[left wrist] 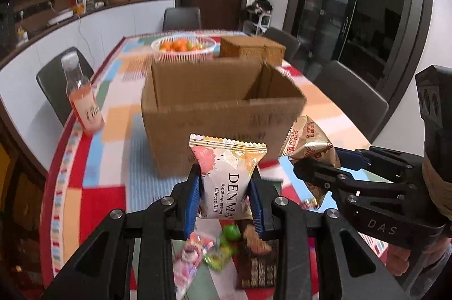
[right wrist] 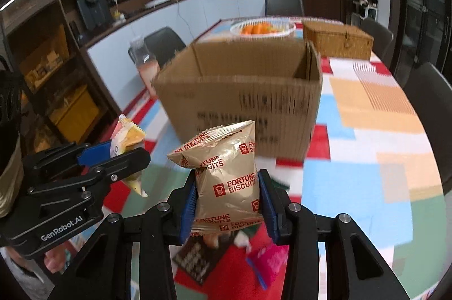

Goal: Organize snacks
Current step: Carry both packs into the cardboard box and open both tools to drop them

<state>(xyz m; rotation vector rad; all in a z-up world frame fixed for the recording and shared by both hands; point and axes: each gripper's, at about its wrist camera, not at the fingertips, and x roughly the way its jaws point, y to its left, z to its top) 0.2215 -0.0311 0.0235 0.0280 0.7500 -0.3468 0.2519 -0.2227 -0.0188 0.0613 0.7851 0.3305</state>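
Observation:
My left gripper point(left wrist: 226, 192) is shut on a white Denmark cheese ball packet point(left wrist: 226, 175), held upright above the table. My right gripper point(right wrist: 227, 195) is shut on a gold Fortune Biscuits bag point(right wrist: 226, 172). Each gripper shows in the other's view: the right gripper point(left wrist: 313, 167) with its gold bag point(left wrist: 309, 141) at the right, the left gripper point(right wrist: 124, 155) with its packet point(right wrist: 127, 138) at the left. An open cardboard box point(left wrist: 220, 116) point(right wrist: 245, 96) stands just beyond both packets. More loose snack packets point(left wrist: 214, 252) point(right wrist: 265, 257) lie on the table below the fingers.
A pink drink bottle point(left wrist: 83, 102) stands left of the box. Behind it are a white basket of oranges point(left wrist: 183, 47) and a wicker case point(left wrist: 251, 51) point(right wrist: 337, 41). A patchwork cloth point(right wrist: 367, 130) covers the table; dark chairs point(left wrist: 350, 93) ring it.

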